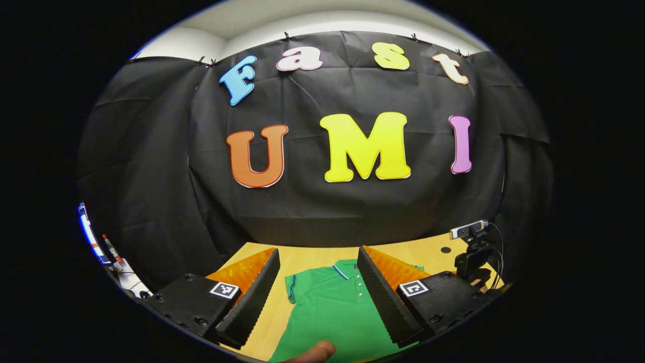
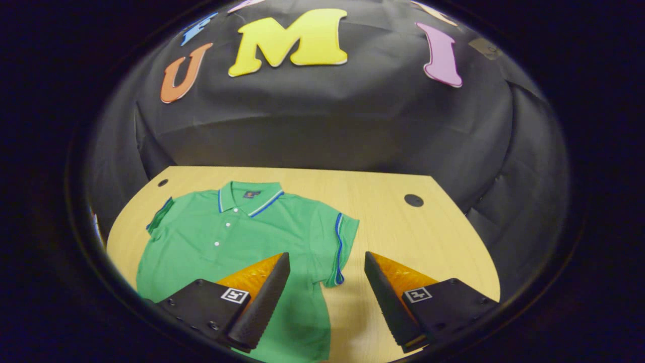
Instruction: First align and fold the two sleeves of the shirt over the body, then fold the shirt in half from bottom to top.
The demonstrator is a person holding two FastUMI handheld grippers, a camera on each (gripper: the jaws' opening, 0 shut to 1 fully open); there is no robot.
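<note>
The green polo shirt (image 2: 227, 237) lies flat, unfolded, toward the wooden table's (image 2: 403, 232) left edge, collar at the back edge. Right gripper (image 2: 327, 262) spread wide above the right sleeve (image 2: 338, 247); left gripper (image 1: 318, 259) wide too, holding nothing.

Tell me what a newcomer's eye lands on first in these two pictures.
The green polo shirt lies flat, face up on the wooden table, collar toward the booth wall, both sleeves still spread. In the right gripper view, the open right gripper hovers by the blue-trimmed sleeve. In the left gripper view, the open left gripper frames the collar.
</note>
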